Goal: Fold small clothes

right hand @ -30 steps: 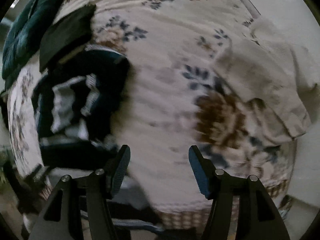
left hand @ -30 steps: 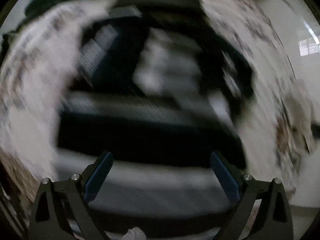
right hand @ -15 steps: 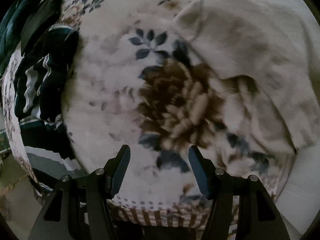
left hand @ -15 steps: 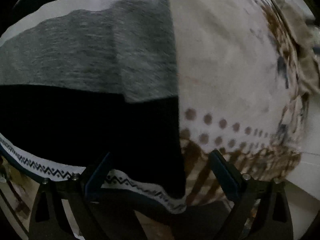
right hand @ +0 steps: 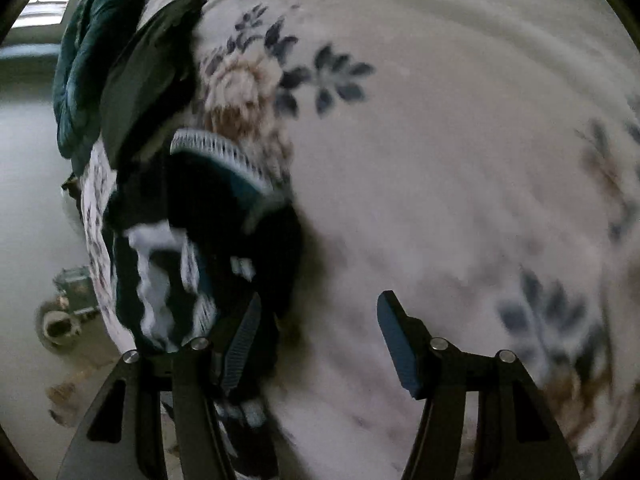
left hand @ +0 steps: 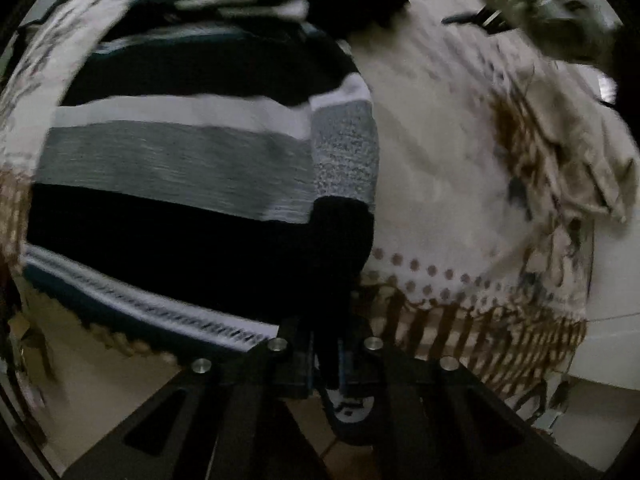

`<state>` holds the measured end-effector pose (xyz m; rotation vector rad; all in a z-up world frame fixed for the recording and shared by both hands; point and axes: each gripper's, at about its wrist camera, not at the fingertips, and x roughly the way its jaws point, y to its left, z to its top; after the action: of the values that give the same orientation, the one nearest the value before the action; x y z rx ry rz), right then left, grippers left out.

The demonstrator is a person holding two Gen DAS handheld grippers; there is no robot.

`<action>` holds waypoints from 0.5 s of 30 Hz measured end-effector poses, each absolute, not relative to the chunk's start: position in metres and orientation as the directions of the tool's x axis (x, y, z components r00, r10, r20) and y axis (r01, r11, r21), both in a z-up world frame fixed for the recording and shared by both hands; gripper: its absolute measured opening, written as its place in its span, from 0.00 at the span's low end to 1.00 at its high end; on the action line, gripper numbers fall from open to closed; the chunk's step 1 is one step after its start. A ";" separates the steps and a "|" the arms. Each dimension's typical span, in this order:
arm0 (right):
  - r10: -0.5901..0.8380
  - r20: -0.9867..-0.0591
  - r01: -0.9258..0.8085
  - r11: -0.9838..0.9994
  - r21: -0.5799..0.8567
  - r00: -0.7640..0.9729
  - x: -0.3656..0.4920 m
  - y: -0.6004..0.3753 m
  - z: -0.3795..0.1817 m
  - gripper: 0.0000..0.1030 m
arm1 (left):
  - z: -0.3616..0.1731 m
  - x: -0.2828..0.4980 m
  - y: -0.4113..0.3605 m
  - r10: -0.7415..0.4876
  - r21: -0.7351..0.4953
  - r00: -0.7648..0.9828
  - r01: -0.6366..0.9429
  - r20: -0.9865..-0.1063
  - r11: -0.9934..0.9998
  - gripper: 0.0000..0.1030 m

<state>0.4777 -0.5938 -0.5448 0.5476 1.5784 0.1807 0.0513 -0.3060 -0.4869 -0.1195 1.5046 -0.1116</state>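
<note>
A striped knit sweater (left hand: 176,168), black, grey and white with a patterned hem, lies on a floral blanket (left hand: 440,184). My left gripper (left hand: 326,356) is shut on the sweater's black lower corner at the blanket's edge. In the right wrist view the same sweater (right hand: 192,240) is bunched at the left. My right gripper (right hand: 316,340) is open and empty over the blanket (right hand: 440,160), its left finger beside the sweater's edge.
A beige garment (left hand: 576,160) lies crumpled at the right on the blanket. A folded dark garment (right hand: 144,80) and a teal cloth (right hand: 76,80) lie at the far left. The blanket's fringed border (left hand: 480,320) hangs over the front edge above the floor (right hand: 32,200).
My left gripper has closed on the sweater's lower corner; it was open half a second ago. My right gripper has swung left from the beige garment toward the sweater, still open.
</note>
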 end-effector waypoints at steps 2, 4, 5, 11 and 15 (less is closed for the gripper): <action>0.446 -0.895 0.232 0.872 0.432 -0.011 0.497 -0.585 -0.555 0.61 | -0.466 0.050 -0.290 -0.142 -0.146 0.095 -0.031 -0.985 0.989 0.05; 0.465 -0.884 0.239 0.865 0.441 -0.051 0.507 -0.577 -0.568 0.55 | -0.456 0.045 -0.270 -0.127 -0.134 0.121 -0.047 -0.984 0.990 0.05; 0.486 -0.872 0.244 0.855 0.458 -0.066 0.511 -0.571 -0.573 0.37 | -0.447 0.047 -0.263 -0.120 -0.129 0.138 -0.054 -0.983 0.990 0.05; 0.470 -0.882 0.228 0.862 0.452 -0.029 0.519 -0.546 -0.542 0.03 | -0.418 0.048 -0.223 -0.095 -0.114 0.205 -0.082 -0.974 0.990 0.05; 0.443 -0.897 0.190 0.879 0.437 0.016 0.534 -0.533 -0.480 0.03 | -0.402 0.049 -0.184 -0.122 -0.160 0.239 -0.150 -0.963 0.976 0.05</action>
<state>0.5344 -0.5326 -0.4803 0.5121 1.5634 0.2099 0.0492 -0.1840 -0.4022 -0.2380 1.3333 0.0199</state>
